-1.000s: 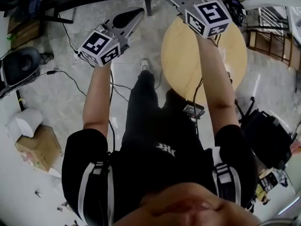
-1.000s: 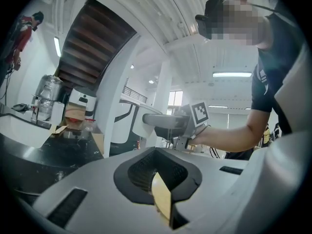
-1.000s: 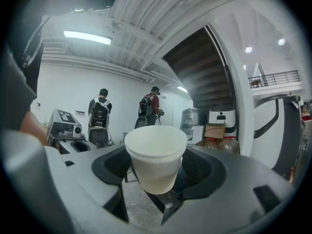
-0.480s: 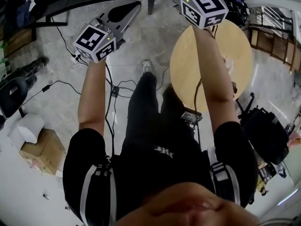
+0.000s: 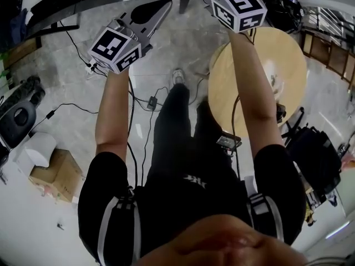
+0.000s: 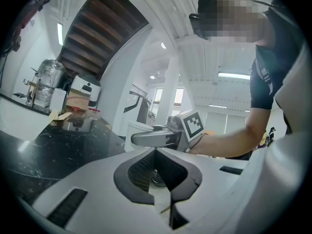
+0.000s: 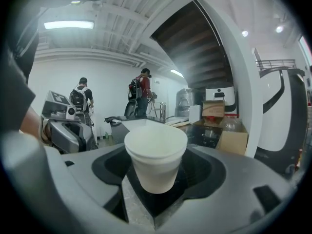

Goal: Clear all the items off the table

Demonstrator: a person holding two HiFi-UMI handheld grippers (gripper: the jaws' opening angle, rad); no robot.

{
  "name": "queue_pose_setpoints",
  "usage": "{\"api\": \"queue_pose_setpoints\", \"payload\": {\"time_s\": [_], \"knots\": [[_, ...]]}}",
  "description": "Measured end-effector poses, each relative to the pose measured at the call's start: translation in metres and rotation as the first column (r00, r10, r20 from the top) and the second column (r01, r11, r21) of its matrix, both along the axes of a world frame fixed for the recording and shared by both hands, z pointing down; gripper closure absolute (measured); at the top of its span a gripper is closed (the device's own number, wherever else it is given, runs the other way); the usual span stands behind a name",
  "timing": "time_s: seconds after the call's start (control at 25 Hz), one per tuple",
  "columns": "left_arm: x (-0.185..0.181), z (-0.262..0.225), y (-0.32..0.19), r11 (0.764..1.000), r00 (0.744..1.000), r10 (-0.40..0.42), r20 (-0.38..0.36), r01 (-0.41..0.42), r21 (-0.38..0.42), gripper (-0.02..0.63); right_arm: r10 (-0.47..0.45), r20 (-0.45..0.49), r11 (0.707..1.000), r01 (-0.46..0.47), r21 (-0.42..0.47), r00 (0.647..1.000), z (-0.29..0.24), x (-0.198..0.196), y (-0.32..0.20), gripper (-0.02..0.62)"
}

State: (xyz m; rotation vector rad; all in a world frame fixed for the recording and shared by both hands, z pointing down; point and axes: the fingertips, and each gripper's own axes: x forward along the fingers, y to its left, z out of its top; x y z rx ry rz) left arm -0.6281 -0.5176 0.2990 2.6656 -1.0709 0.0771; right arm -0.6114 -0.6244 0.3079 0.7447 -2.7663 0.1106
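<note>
A white foam cup (image 7: 156,156) stands upright between the dark pads of my right gripper (image 7: 157,179), which is shut on it. In the head view only that gripper's marker cube (image 5: 238,7) shows at the top edge; its jaws and the cup are cut off there. My left gripper (image 5: 165,5) is held out beside it over the floor, and its jaws meet at the tips with nothing between them (image 6: 156,150). The round wooden table (image 5: 260,93) lies below my right forearm.
A black stone counter (image 6: 48,145) with cardboard boxes (image 6: 78,112) lies ahead. Cables (image 5: 150,101) trail over the grey floor. A cardboard box (image 5: 52,173) sits at the left and a black bag (image 5: 316,159) at the right. Two people (image 7: 80,99) stand far off.
The view has slid sideways: the round table now sits further right, and the floor under the grippers has shifted. Both grippers travelled with the person; the cup stays gripped.
</note>
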Motion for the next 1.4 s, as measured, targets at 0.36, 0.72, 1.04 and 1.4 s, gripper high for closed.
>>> {"api": "queue_pose_setpoints", "payload": {"time_s": [0.36,0.72,1.04,1.4], "knots": [[-0.001,0.01,0.0,1.0,1.0,-0.006,-0.006,0.006,-0.019,0.594,-0.005,-0.032,1.0,0.005,-0.001,0.999,0.017,-0.004,-0.007,0.267],[-0.003,0.007,0.004,1.0,1.0,-0.014,0.006,0.015,-0.022,0.594,-0.012,-0.006,1.0,0.012,0.019,1.0,0.014,-0.009,-0.008,0.202],[-0.006,-0.013,0.018,1.0,1.0,-0.029,0.004,0.029,-0.009,0.594,0.078,0.031,0.996,-0.08,0.049,0.996,-0.024,0.034,0.002,0.202],[0.048,-0.061,0.065,0.999,1.0,-0.01,-0.018,0.011,0.03,0.594,0.046,0.053,0.995,-0.051,0.084,0.998,-0.083,0.1,0.093,0.319]]}}
